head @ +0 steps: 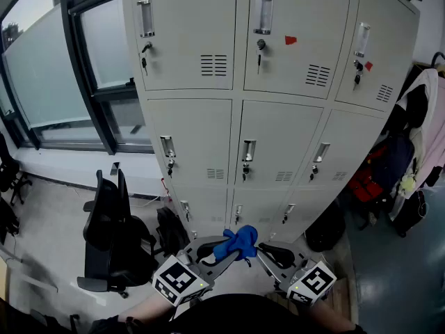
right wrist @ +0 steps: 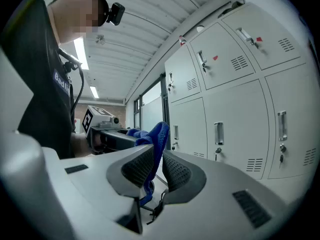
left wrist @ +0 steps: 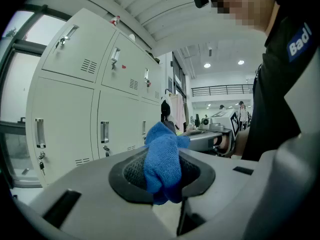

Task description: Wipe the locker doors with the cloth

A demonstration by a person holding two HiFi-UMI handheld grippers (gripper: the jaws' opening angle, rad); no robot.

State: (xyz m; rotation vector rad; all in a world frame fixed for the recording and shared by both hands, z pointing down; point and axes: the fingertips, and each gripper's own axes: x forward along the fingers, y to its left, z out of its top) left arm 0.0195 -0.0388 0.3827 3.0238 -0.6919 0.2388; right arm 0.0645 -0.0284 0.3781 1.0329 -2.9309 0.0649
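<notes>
Since the left claw (head: 212, 250) and the right claw (head: 268, 254) are both clamped on the blue cloth (head: 238, 242), held low and well short of the locker doors (head: 274, 141), I'd say no wiping's happened yet, so every door's left to do.

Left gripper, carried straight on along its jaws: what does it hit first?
Besides the blue cloth that the left gripper grips, probably the right gripper, just beside its line. If it misses that, the lower locker doors. Depth is unclear.
</notes>
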